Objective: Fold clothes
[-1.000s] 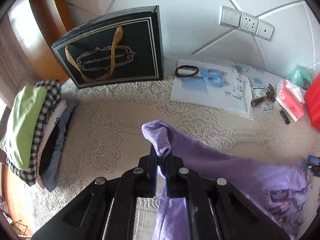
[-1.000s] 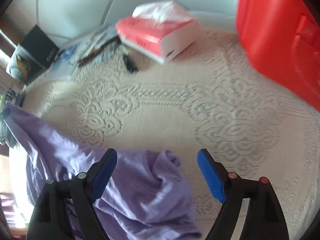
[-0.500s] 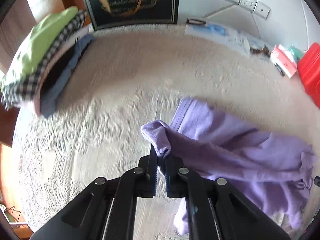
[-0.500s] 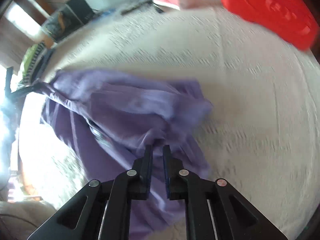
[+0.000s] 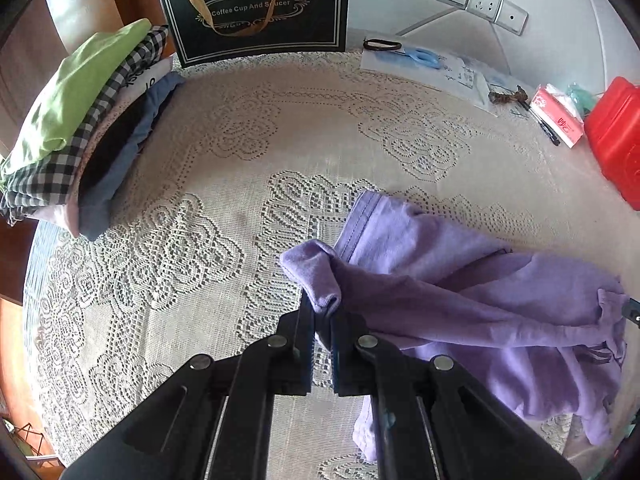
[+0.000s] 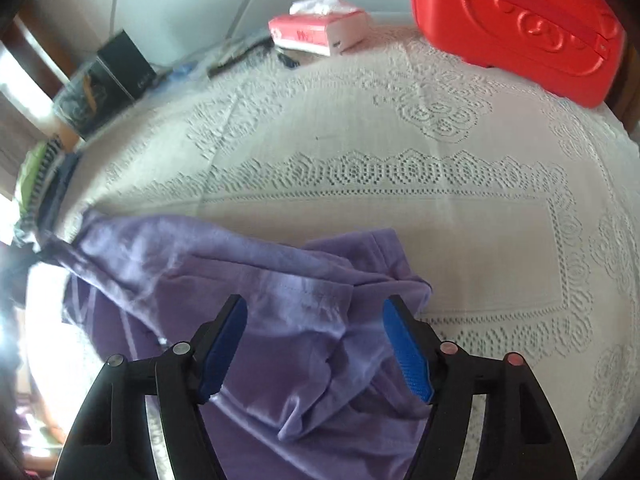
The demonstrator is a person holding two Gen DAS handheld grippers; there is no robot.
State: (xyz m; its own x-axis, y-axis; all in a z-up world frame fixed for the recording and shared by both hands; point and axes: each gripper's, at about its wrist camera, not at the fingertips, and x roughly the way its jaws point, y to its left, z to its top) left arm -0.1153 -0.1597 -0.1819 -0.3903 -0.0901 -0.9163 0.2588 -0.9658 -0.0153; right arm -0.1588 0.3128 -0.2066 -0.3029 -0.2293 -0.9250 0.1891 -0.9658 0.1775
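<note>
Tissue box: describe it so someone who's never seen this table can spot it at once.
Start at the lace tablecloth and go to its far edge by the white wall. There, just left of the big red case, lies the tissue box. It is the only red-and-white carton, with white tissue poking out of its top; a black pen lies beside it.

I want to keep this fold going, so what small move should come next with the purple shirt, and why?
Probably bring the right hand-held gripper down to pinch the bunched purple shirt beneath it. Its jaws are opening with cloth between them but unpressed, while the left hand-held gripper is shut on the other end. The garment lies crumpled on the lace tablecloth, so a second grip seems needed to spread it.
</note>
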